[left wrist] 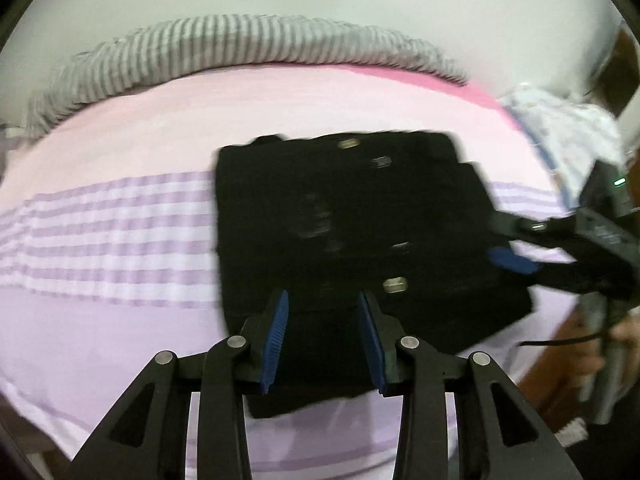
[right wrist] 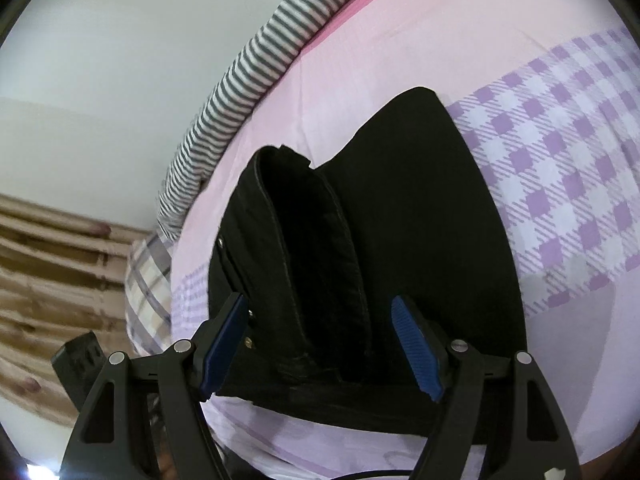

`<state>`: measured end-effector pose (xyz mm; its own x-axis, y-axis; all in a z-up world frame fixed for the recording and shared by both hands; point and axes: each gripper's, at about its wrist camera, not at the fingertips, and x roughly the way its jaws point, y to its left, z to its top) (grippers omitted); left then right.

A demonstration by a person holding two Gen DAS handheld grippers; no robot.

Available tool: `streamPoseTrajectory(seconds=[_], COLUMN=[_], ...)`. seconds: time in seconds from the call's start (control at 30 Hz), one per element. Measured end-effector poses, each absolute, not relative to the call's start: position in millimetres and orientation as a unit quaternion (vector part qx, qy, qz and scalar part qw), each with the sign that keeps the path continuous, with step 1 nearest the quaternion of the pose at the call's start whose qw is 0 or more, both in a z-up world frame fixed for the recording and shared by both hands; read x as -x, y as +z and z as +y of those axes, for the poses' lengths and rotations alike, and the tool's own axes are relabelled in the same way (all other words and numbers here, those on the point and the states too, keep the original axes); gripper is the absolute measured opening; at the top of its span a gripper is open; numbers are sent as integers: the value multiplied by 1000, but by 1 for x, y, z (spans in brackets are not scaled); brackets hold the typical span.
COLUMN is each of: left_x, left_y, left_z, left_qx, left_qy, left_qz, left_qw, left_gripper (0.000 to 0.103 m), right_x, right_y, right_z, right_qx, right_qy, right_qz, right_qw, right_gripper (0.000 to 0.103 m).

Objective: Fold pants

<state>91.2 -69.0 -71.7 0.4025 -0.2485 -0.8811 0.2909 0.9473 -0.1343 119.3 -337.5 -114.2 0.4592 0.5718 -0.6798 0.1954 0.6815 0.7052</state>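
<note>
Left wrist view: the black pants (left wrist: 360, 248) lie as a compact folded stack on the pink and lilac bedsheet (left wrist: 120, 140), near its right edge. The left gripper (left wrist: 324, 336) sits over the stack's near edge with its blue pads (left wrist: 276, 340) apart and nothing clamped between them. The right gripper (left wrist: 516, 260) enters from the right at the stack's side; this view does not show whether it is parted or closed. A striped pillow (left wrist: 240, 44) lies along the far edge of the bed. Right wrist view: the right gripper (right wrist: 320, 344) has its fingers apart, straddling a raised fold of the pants (right wrist: 420, 220) without clamping it. One layer stands up in a loose ridge instead of lying flat. Risk assessment: the ridge may spring open if left unpressed, undoing the fold. Closing either gripper on a single layer and lifting would likely drag the stack apart. The stack's position near the bed edge means a sideways push could slide it off.
</note>
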Motion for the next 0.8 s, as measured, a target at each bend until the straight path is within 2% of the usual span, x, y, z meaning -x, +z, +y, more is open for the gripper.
streamPoseTrajectory(seconds=[0.43,0.8], left_x=[-89,-92], left_y=[-82,-89], left_z=[-60,-56], left_qx=[-37,-33], left_qy=[-133,-130], left_qz=[522,525], left_qw=[841,840], left_gripper=[43,52], right_x=[-139,-166], right_y=[-120,-125], right_z=[-322,-305], right_qx=[-290,-280], right_qy=[178,220], right_qz=[537,523], right_qw=[772,774], right_gripper=[72,73])
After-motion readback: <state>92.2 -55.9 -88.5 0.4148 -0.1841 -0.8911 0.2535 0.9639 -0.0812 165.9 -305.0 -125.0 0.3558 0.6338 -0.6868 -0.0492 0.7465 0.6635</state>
